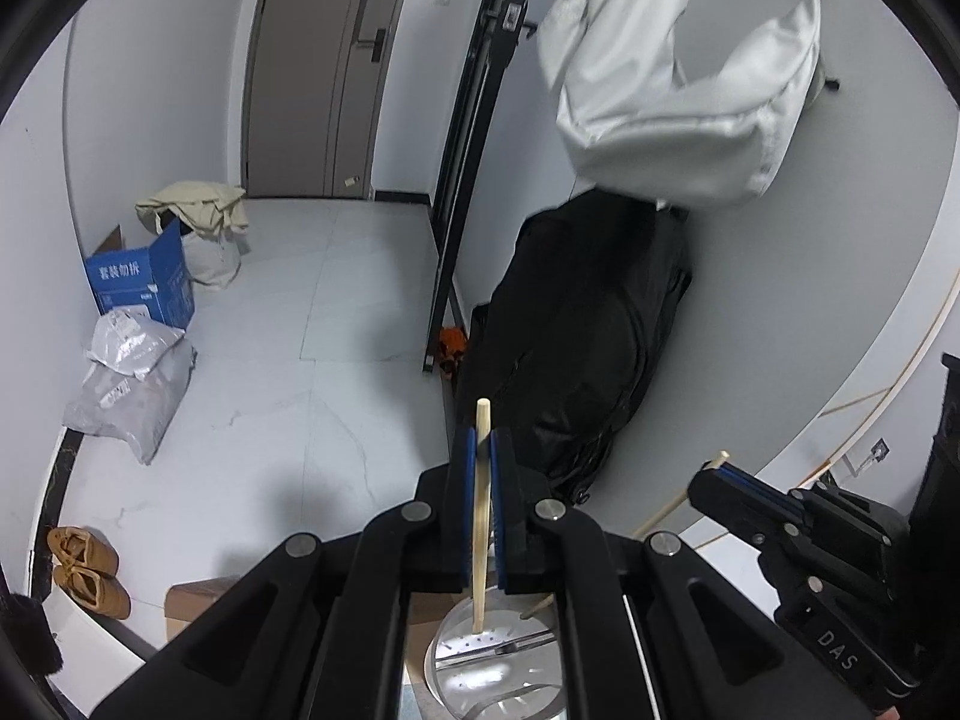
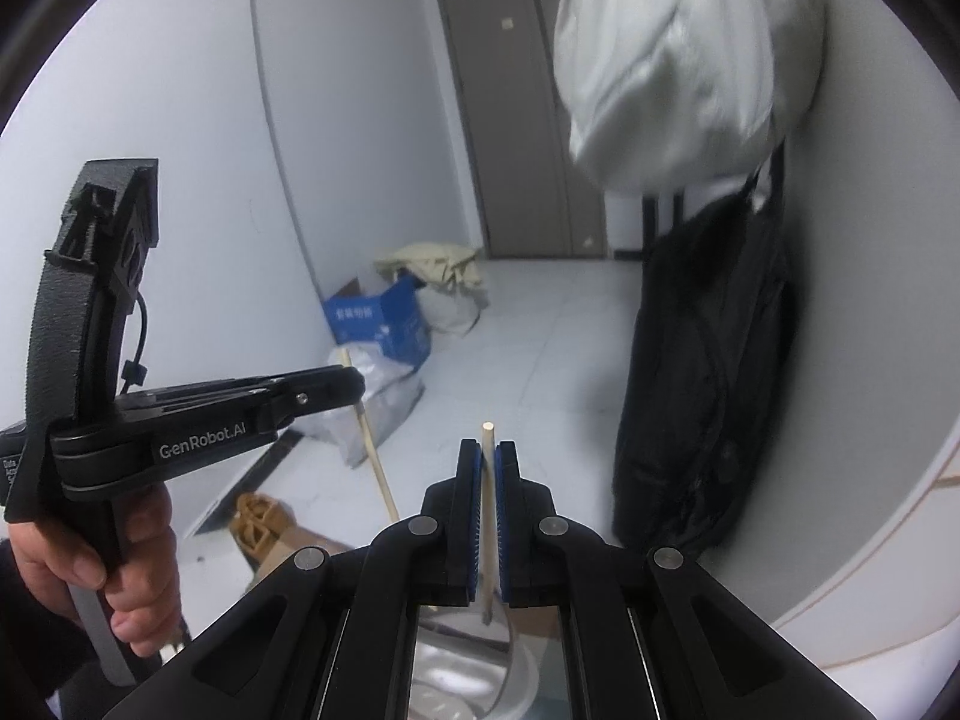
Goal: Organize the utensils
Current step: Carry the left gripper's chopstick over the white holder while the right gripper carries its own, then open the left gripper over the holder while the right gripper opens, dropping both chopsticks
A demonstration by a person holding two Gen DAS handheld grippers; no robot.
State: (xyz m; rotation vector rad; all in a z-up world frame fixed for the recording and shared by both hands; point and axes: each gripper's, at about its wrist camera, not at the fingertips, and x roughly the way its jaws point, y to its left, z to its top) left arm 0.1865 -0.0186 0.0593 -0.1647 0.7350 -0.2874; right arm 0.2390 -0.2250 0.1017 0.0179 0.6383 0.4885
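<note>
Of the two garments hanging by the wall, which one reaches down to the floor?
The black coat: it hangs long, its hem at floor level against the wall. The white jacket is bunched up high above it, well clear of the floor.

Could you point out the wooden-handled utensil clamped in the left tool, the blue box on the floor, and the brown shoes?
Wooden-handled utensil [image 1: 482, 516]: left wrist view, on its pale stick handle between the blue pads.
Blue cardboard box [image 1: 141, 285]: left wrist view, on its printed front face.
Brown shoes [image 1: 87, 570]: left wrist view, between the pair's laces.
</note>
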